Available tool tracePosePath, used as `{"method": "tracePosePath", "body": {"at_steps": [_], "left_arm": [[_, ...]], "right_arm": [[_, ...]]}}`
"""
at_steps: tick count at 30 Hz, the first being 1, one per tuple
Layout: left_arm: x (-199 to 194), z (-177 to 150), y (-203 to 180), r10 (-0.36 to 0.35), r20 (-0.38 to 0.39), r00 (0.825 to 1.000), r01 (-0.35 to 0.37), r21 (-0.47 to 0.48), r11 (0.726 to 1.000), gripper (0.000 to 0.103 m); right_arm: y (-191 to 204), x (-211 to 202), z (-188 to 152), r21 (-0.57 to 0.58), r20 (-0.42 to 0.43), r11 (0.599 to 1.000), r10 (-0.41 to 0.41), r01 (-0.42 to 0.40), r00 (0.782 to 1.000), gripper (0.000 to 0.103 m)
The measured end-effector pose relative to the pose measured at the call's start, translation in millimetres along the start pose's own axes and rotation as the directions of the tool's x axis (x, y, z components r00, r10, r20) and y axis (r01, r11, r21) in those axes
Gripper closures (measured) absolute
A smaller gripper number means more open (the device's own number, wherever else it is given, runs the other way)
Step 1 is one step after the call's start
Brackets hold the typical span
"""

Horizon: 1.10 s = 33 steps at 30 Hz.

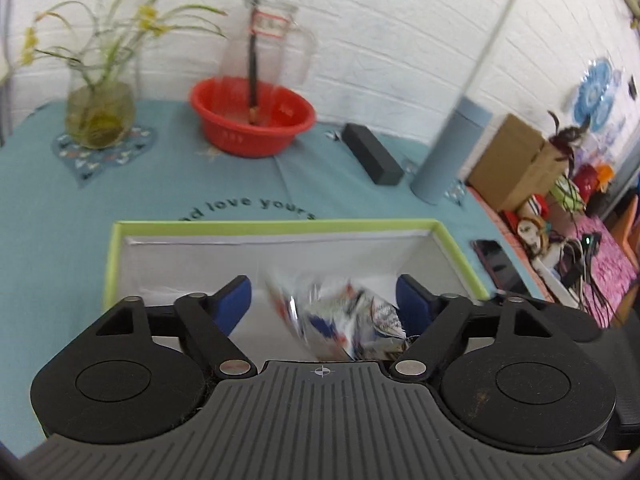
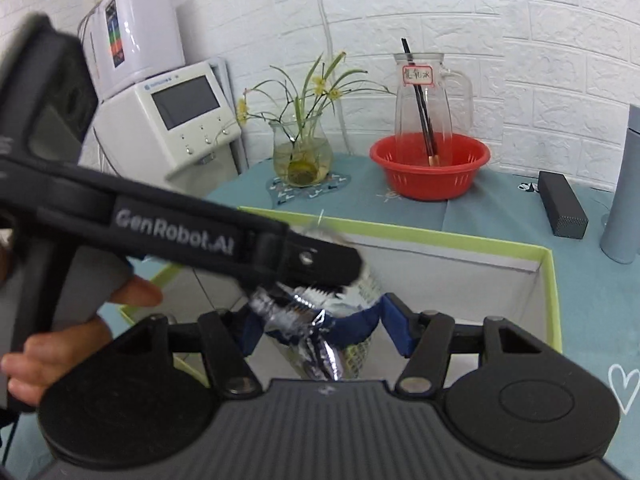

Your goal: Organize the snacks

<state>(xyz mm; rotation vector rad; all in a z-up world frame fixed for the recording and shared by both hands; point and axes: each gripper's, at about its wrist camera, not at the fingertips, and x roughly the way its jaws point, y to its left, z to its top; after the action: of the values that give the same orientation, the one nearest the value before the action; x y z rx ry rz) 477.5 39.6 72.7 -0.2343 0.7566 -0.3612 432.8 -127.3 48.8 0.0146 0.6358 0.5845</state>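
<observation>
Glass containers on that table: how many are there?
2: a vase holding the plant, and a pitcher standing in the red basin. Others may sit out of view.

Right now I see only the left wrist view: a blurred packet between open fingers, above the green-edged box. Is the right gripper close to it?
Observer: Yes. The right gripper is over the same box, with silver snack packets between its blue fingers. Whether they press, I cannot tell.
Operator: Do the two grippers cross?
Observer: The left gripper reaches in from the left, just above those packets.
Operator: Is there anything near the vase that I do not see?
Observer: A white machine with a screen stands left of the vase.
</observation>
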Motion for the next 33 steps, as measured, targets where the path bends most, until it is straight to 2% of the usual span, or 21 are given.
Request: {"method": "tracePosePath", "body": {"at_steps": [3,4,5,6,9,12,15,20,21,23,25,27,30,33], "left_arm": [[-44,-10,1,0.033,0.065,0.997,-0.034,0.006,0.999,0.024],[-58,-16,1,0.039,0.087,0.995,-0.041,0.014,0.999,0.019],[-75,-25,-1,0.043,0.110,0.993,-0.046,0.023,0.999,0.015],[-88,-34,-3,0.043,0.130,0.991,-0.048,0.031,0.998,0.015],[-124,-61,-8,0.023,0.193,0.981,-0.031,0.042,0.999,0.015],[-158,-93,-13,-0.020,0.216,0.976,0.014,0.031,0.999,0.013],[-186,-126,-16,-0.032,0.215,0.976,0.028,0.022,0.999,0.013],[-216,-195,-16,0.000,0.184,0.983,0.007,-0.035,0.999,0.013],[-219,-207,-15,-0.007,0.172,0.985,0.016,-0.056,0.998,0.013],[-224,-235,-12,-0.071,0.139,0.988,0.087,-0.117,0.989,0.013],[-225,-252,-8,-0.134,0.113,0.984,0.153,-0.172,0.973,0.014],[-222,-258,-1,-0.161,0.094,0.983,0.177,-0.209,0.962,0.014],[-220,-257,11,-0.133,0.092,0.987,0.151,-0.241,0.959,0.016],[-221,-255,19,-0.157,0.098,0.983,0.178,-0.262,0.949,0.016]], "right_arm": [[14,-34,-7,-0.066,0.029,0.998,-0.006,0.008,1.000,0.018],[21,-49,-11,-0.095,0.055,0.995,-0.018,0.023,0.998,0.007],[28,-65,-14,-0.122,0.093,0.992,-0.026,0.037,0.995,0.006],[33,-79,-18,-0.138,0.123,0.990,-0.018,0.036,0.992,0.002],[48,-122,-36,-0.144,0.198,0.989,0.004,0.025,0.980,0.001],[63,-153,-68,-0.112,0.217,0.993,-0.023,0.048,0.976,0.001],[79,-175,-109,-0.057,0.195,0.997,-0.038,0.050,0.980,0.001],[113,-193,-178,0.038,0.141,0.997,-0.067,0.062,0.988,0.001],[118,-193,-189,0.052,0.125,0.997,-0.058,0.052,0.990,0.001],[128,-186,-206,0.061,0.085,0.998,-0.027,0.022,0.996,0.001],[136,-175,-211,0.037,0.054,0.999,-0.008,0.006,0.999,0.001],[145,-161,-206,-0.028,0.025,1.000,0.010,-0.009,1.000,0.001],[160,-138,-197,-0.131,-0.015,0.991,0.032,-0.034,0.999,0.001],[171,-129,-199,-0.161,-0.074,0.984,0.064,-0.076,0.995,0.001]]}}
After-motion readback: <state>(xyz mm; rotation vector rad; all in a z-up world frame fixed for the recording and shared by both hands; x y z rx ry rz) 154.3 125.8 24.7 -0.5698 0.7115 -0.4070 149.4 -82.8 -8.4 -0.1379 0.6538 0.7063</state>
